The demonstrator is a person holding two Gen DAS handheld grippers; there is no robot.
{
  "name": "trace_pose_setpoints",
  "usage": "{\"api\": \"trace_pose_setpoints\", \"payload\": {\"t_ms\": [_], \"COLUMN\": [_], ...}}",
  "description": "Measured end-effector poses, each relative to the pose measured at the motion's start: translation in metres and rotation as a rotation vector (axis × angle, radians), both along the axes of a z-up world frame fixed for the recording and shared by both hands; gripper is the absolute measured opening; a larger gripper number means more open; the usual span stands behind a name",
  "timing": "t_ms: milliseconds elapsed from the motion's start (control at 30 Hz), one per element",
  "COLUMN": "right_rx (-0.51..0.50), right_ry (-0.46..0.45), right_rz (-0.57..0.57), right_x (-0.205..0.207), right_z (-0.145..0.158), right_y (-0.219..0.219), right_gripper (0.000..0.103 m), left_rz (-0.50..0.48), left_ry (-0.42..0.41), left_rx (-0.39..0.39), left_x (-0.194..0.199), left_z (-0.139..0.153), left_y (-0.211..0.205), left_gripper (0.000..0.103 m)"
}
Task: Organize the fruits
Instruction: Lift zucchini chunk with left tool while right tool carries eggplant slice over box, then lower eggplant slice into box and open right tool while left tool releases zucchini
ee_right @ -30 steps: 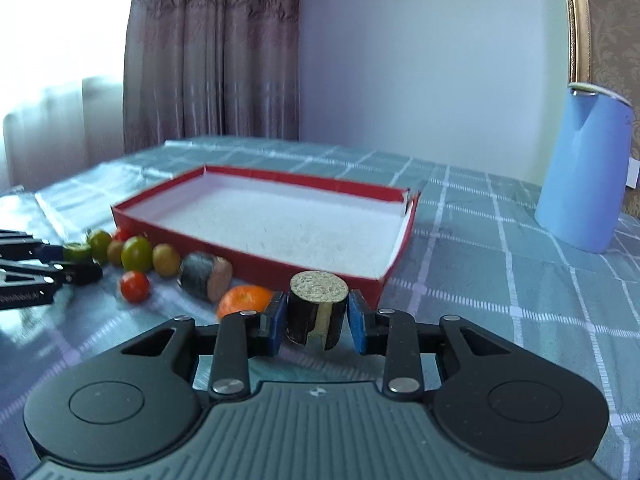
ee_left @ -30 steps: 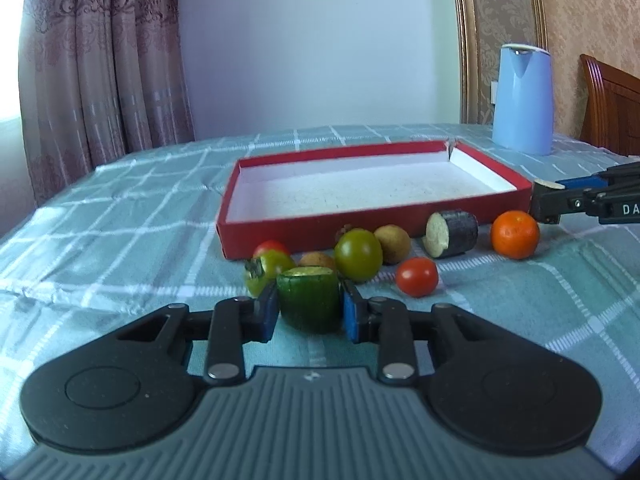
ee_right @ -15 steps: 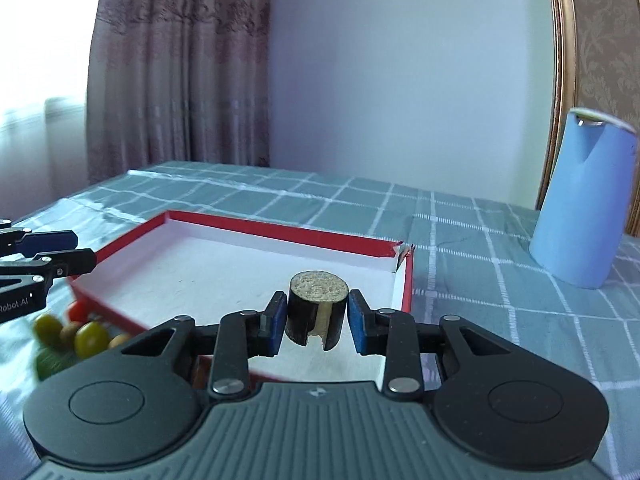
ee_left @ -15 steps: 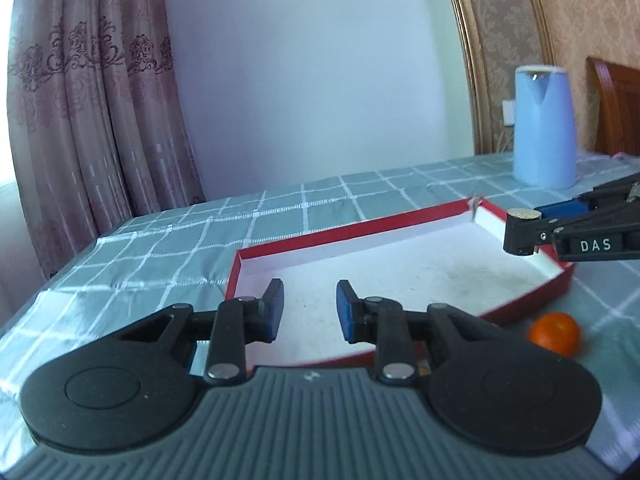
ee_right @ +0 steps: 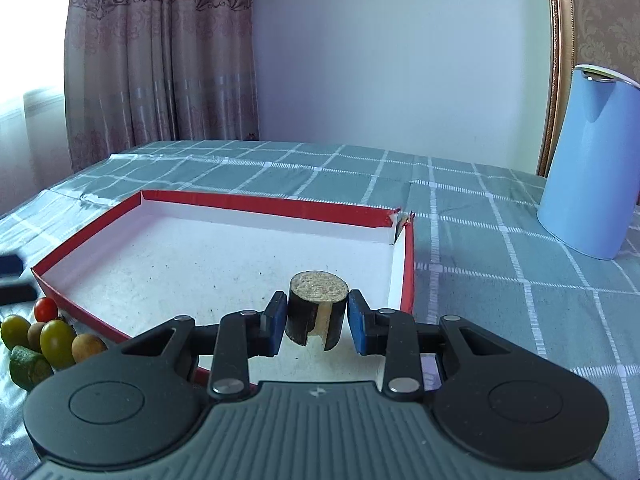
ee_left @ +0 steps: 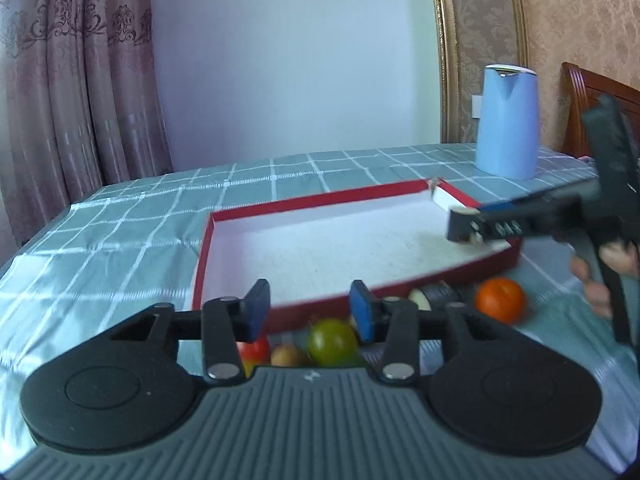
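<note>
A red tray (ee_left: 404,195) with a white floor lies on the checked cloth; it also shows in the right wrist view (ee_right: 256,201). My left gripper (ee_left: 310,310) is open and empty, above the tray's near wall. Below it lie a green tomato (ee_left: 332,342), a red tomato (ee_left: 256,350), a small brown fruit (ee_left: 285,355), a dark cut piece (ee_left: 436,296) and an orange (ee_left: 500,300). My right gripper (ee_right: 316,322) is shut on a dark cut cylinder (ee_right: 318,304), held over the tray's right part. The right gripper (ee_left: 472,226) also shows in the left wrist view.
A blue kettle (ee_left: 507,120) stands behind the tray on the right; it also shows in the right wrist view (ee_right: 592,160). In the right wrist view several small fruits (ee_right: 56,336) and a green cut piece (ee_right: 28,366) lie left of the tray. A wooden chair (ee_left: 588,92) is at far right.
My left gripper let go of the green cut piece, rose and opened wider. My right gripper carried the dark cylinder from the table in over the tray.
</note>
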State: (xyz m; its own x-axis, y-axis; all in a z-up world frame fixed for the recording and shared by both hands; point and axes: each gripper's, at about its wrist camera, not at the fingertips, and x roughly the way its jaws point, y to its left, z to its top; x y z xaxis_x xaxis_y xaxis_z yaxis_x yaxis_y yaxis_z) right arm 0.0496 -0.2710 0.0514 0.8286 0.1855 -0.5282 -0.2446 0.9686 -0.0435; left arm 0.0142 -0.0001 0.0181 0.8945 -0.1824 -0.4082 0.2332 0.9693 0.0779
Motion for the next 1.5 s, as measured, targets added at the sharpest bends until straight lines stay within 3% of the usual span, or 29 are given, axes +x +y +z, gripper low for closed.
{"api": "trace_pose_setpoints", "payload": {"t_ms": [200, 267, 333, 400, 567, 667, 867, 1000, 1233, 1267, 1333, 1400, 1500], "right_rx": [-0.006, -0.019, -0.044, -0.046, -0.032, -0.027, -0.026, -0.039, -0.041, -0.034, -0.027, -0.022, 0.005], "right_ry": [0.016, 0.033, 0.042, 0.039, 0.043, 0.045, 0.044, 0.035, 0.025, 0.026, 0.01, -0.046, -0.146], "right_rz": [0.001, 0.01, 0.016, 0.012, 0.014, 0.012, 0.013, 0.014, 0.017, 0.022, 0.016, -0.006, -0.041], "right_x": [0.004, 0.009, 0.013, 0.014, 0.013, 0.013, 0.013, 0.012, 0.009, 0.008, 0.004, -0.003, -0.015], "right_z": [-0.002, -0.004, -0.007, -0.008, -0.008, -0.007, -0.008, -0.009, -0.01, -0.009, -0.006, 0.001, 0.014], "right_y": [0.003, 0.008, 0.014, 0.015, 0.013, 0.012, 0.012, 0.014, 0.015, 0.015, 0.014, 0.01, 0.002], "right_gripper": [0.031, 0.031, 0.031, 0.031, 0.031, 0.031, 0.031, 0.032, 0.032, 0.034, 0.049, 0.075, 0.08], "left_rz": [0.074, 0.078, 0.077, 0.085, 0.067, 0.077, 0.097, 0.074, 0.06, 0.063, 0.054, 0.052, 0.054], "left_ry": [0.001, 0.002, 0.0, -0.002, 0.002, 0.057, 0.077, 0.065, 0.048, 0.041, 0.03, 0.011, -0.021], "left_rx": [0.049, 0.023, 0.017, 0.014, 0.022, -0.02, -0.072, -0.05, -0.041, -0.037, -0.043, -0.046, -0.054], "left_x": [-0.021, -0.021, -0.024, -0.03, -0.037, -0.026, -0.02, -0.024, -0.028, -0.029, -0.031, -0.033, -0.028], "left_z": [-0.024, -0.027, -0.027, -0.025, -0.03, -0.038, -0.037, -0.037, -0.034, -0.033, -0.027, -0.02, -0.004], "left_y": [-0.008, -0.01, -0.012, -0.013, -0.022, -0.023, -0.014, -0.016, -0.013, -0.013, -0.01, -0.007, -0.003], "left_gripper": [0.051, 0.051, 0.035, 0.032, 0.032, 0.032, 0.031, 0.024, 0.023, 0.023, 0.022, 0.022, 0.022]}}
